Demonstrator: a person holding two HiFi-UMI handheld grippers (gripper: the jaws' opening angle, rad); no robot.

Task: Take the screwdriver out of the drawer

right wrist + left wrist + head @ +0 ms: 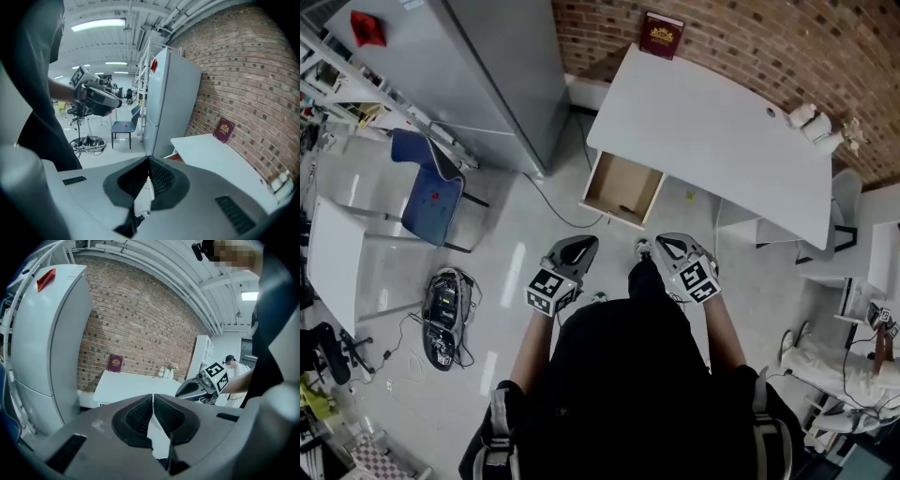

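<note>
The wooden drawer [623, 187] stands pulled open under the white desk [712, 131]. I see mostly bare board inside it and one small dark speck near its front; I cannot make out a screwdriver. My left gripper [583, 243] and right gripper [662, 244] are held side by side above the floor, short of the drawer front. In the left gripper view my left gripper [153, 397] is shut with nothing between its pads. My right gripper [149, 160] is likewise shut and empty. A corner of the drawer [175, 156] shows just past it.
A dark red book [661, 35] leans on the brick wall at the desk's far end, and small white items [814, 125] sit at its right. A tall grey cabinet [478, 75] stands left of the desk, with a blue chair [429, 187] and a cable-wrapped device [445, 314] further left.
</note>
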